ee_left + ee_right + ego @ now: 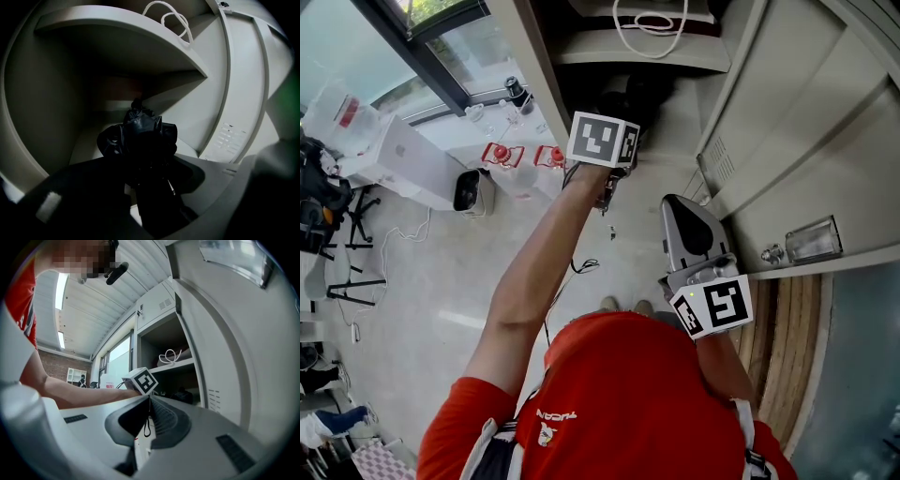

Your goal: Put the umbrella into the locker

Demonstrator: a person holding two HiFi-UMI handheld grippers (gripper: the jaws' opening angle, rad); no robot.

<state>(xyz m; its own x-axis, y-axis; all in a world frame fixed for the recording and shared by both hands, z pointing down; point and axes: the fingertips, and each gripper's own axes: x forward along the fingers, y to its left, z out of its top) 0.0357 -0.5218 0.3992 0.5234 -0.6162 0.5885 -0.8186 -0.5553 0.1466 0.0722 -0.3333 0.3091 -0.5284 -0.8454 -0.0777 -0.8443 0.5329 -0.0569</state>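
The black folded umbrella (139,137) points into the grey locker's lower compartment (70,108), under the shelf (140,51). My left gripper (152,199) is shut on its near end; its jaws are dark and hard to make out. In the head view only the left gripper's marker cube (602,139) shows at the locker mouth, with the dark umbrella (633,98) beyond it. My right gripper (149,401) is shut and holds nothing. It hangs in front of the person, next to the open locker door (797,141).
A white cord (652,23) lies on the locker shelf (647,52). The door carries a metal latch (811,239). On the floor at the left are a white box (412,164), red-handled items (502,155) and black stands (337,234).
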